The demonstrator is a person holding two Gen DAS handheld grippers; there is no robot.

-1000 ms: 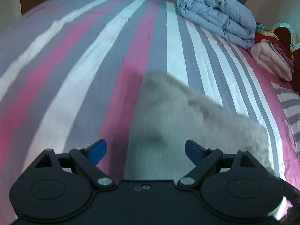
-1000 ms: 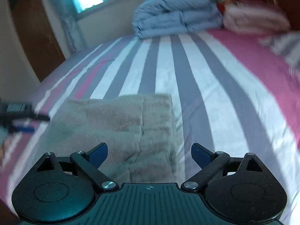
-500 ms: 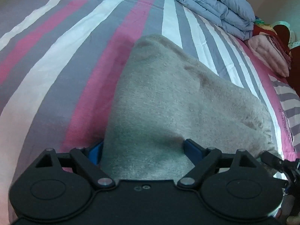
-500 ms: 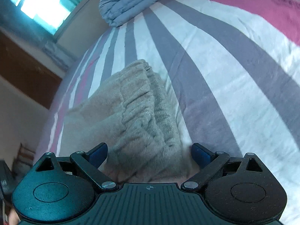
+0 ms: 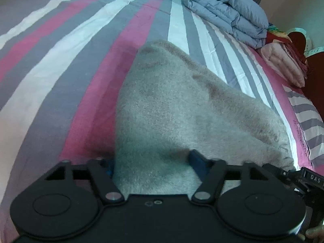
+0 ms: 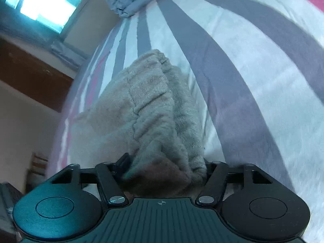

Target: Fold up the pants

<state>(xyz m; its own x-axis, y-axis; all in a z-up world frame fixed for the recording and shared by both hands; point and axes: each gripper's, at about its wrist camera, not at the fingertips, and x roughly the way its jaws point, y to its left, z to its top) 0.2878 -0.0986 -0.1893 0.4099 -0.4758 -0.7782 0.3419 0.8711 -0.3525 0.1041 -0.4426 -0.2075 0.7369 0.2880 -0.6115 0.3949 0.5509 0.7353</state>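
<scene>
We inspect a bedroom: a bed with a sheet striped in pink, grey and white, a rolled blue-grey quilt at its far end, and a window beyond that.

The pants, a thick beige-grey fleece pair already folded into a bundle, lie on the sheet well short of the quilt, at the near edge of the bed. The gathered, ribbed end faces the right wrist camera.

The left gripper has its jaws drawn in on the near edge of the pants, cloth filling the gap between them. The right gripper is likewise clenched on the bunched end, fabric crumpled between its fingers.

We judge the fleece soft, limp and fairly light, bulky where layers stack, not slippery and not fragile. It will sag between two holds. We advise taking it at the two near corners through all layers, since a shallow pinch could shed the lower layers.
</scene>
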